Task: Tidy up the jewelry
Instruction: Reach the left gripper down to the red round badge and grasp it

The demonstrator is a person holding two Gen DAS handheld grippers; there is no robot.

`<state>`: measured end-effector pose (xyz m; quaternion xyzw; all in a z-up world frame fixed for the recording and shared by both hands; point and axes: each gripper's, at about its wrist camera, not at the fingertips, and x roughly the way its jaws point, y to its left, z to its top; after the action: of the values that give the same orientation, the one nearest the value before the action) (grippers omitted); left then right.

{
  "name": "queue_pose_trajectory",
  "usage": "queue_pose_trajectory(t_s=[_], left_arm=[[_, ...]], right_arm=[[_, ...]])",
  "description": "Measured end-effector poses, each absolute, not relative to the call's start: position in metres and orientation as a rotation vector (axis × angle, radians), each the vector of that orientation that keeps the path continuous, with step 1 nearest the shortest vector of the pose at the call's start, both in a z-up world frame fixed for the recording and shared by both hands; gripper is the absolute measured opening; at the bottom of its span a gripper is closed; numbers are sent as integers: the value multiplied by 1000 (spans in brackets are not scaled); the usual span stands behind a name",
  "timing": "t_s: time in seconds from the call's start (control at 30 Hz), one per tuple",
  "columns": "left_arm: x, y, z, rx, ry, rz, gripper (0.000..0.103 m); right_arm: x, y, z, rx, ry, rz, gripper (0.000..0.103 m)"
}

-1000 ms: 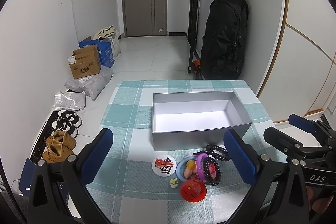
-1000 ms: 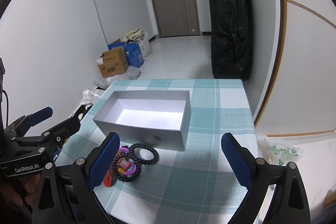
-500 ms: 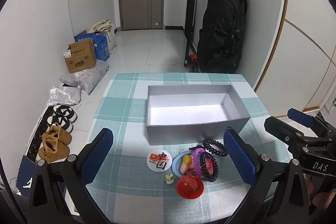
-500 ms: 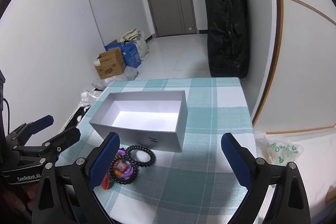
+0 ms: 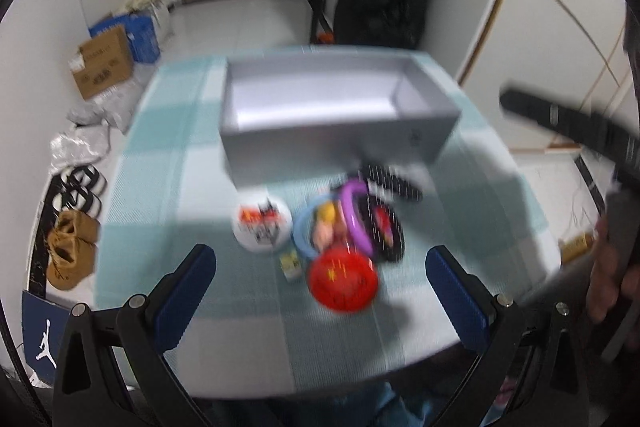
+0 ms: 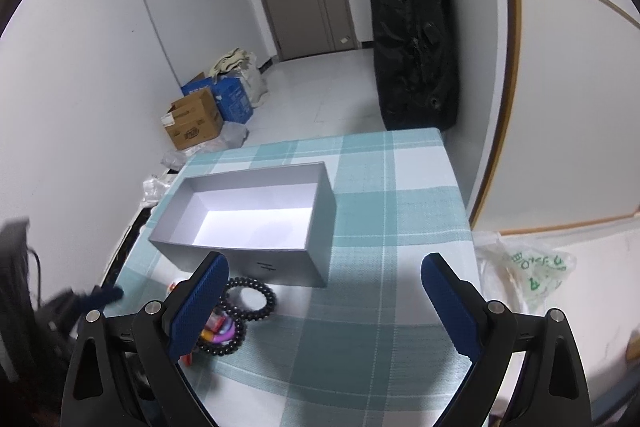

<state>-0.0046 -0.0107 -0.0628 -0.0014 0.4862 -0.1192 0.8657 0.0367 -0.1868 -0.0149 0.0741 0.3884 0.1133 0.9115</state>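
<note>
A: Seeing both sets of fingers spread wide, left gripper point(image 5: 320, 291) and right gripper point(image 6: 324, 303) holding nothing.

B: Jewelry?

A: Piled on the checked tablecloth point(image 6: 400, 211) just in front of the empty grey box point(image 6: 256, 223): black bead bracelet point(image 6: 252, 297), purple ring point(image 5: 354, 215), red badge point(image 5: 343, 281), white badge point(image 5: 262, 225). Left view is blurred.

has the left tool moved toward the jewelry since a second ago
Yes. In its own view the pile and grey box loom larger and nearer its open fingers, so the left tool came forward and down.
</note>
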Motion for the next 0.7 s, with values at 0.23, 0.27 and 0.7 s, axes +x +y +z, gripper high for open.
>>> queue_pose_trajectory(t_s=[0.23,0.27,0.7], left_arm=[[-2,-5,-73,16,1098,-255,95],[0,-3,-76,8,1097,-250,95],[17,0,-78,-82,1106,-316,54]], right_arm=[[42,-188,-18,165,820,228,98],[42,-189,-17,170,821,228,98],[45,-190,-17,186,829,231,98]])
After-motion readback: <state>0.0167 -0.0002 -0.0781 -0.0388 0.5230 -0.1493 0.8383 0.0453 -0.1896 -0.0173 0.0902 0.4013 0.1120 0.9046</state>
